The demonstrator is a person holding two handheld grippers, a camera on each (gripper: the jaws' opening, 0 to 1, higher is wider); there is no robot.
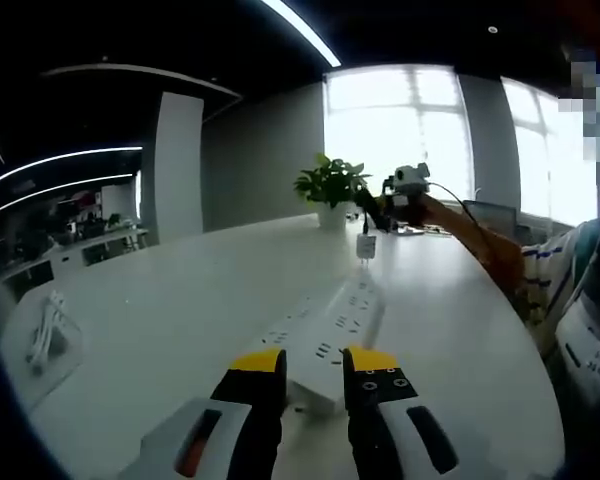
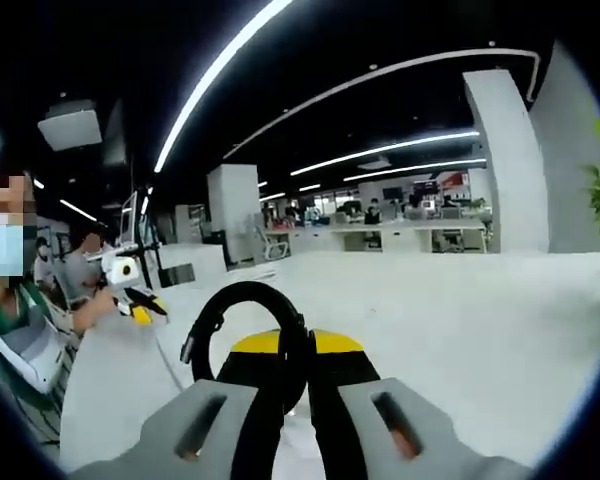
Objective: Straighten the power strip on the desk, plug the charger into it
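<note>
A white power strip lies on the white desk, running away from me. My left gripper has its yellow-tipped jaws on either side of the strip's near end, shut on it. Farther back, above the desk, my right gripper is held up by a hand, and a small white charger hangs beneath it. In the right gripper view my right gripper is shut on the charger's black cable, which loops up above the jaws. The left gripper shows at the left there.
A potted green plant stands at the desk's far edge before bright windows. A coiled white cable lies at the desk's left. A person in an orange sleeve sits at the right. Other desks and people fill the background.
</note>
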